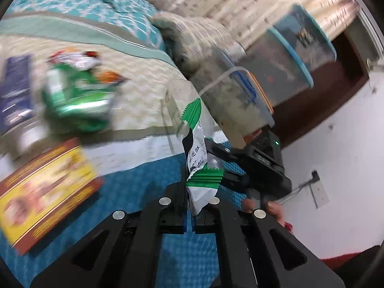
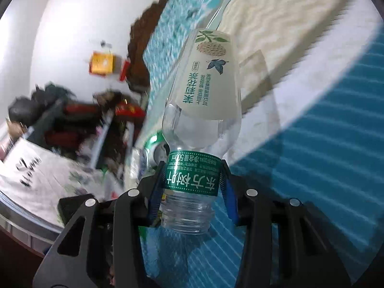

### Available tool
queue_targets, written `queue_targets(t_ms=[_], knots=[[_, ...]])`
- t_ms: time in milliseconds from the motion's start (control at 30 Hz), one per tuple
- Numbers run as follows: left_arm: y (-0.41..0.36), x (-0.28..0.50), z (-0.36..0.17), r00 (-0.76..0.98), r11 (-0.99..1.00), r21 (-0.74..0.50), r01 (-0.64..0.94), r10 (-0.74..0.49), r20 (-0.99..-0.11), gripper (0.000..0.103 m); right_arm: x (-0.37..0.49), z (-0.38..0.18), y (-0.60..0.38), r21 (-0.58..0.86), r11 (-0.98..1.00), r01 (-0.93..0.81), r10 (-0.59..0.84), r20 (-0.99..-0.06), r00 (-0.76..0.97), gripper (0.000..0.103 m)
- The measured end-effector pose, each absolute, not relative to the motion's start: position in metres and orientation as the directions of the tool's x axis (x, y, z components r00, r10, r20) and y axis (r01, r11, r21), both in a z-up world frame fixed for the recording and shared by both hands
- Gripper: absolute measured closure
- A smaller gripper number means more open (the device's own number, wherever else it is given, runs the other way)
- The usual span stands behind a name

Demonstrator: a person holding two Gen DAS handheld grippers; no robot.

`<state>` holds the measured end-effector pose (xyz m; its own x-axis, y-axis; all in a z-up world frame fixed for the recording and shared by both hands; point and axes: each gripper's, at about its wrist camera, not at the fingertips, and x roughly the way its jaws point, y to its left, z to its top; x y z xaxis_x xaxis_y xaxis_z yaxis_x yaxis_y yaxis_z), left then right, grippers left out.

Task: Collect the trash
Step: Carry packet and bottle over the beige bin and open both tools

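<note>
My left gripper point(image 1: 199, 187) is shut on a green and white snack wrapper point(image 1: 194, 144), which stands up crumpled from between its black fingers above the teal bedcover point(image 1: 134, 192). Just right of the wrapper is the black body of the other gripper point(image 1: 264, 163), with a person's fingers point(image 1: 249, 204) below it. In the right wrist view my right gripper point(image 2: 192, 180) is shut on an empty clear plastic bottle point(image 2: 208, 76). Its blue pads point(image 2: 154, 189) press on the green neck label. The open mouth faces the camera and the pale-labelled body points away over the bed.
On the bed lie a green snack bag point(image 1: 76, 100), a yellow and brown box point(image 1: 45, 192), a dark blue box point(image 1: 16, 91) and a white-capped jar point(image 1: 31, 134). Clear bins with blue rims point(image 1: 288, 67) stand beyond. A green can point(image 2: 156, 148) lies behind the bottle. Clutter point(image 2: 79, 120) covers the floor.
</note>
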<state>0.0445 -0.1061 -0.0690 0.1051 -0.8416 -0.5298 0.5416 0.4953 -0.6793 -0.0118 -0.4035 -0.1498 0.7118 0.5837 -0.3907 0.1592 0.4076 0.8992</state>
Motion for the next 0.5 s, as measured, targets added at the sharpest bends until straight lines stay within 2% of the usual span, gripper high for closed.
queue_targets(t_ms=[167,267,500], knots=[[-0.2,0.05,-0.063,-0.008,0.445,-0.652,0.614,-0.822,-0.569,0.101,-0.072,-0.152,-0.469,0.927,0.333,0.172,0.482,-0.324,0.814,0.057],[-0.265,0.05,-0.057,-0.076,0.399,-0.631,0.665,-0.804,-0.589,0.101,-0.108,-0.149,-0.514,0.933,0.301,0.196,0.37,-0.303,0.878,0.057],[-0.426,0.045,-0.052,-0.179,0.325,-0.575,0.751,-0.737,-0.651,0.101,-0.168,-0.161,-0.605,0.945,0.181,0.273,0.176,-0.305,0.936,0.057]])
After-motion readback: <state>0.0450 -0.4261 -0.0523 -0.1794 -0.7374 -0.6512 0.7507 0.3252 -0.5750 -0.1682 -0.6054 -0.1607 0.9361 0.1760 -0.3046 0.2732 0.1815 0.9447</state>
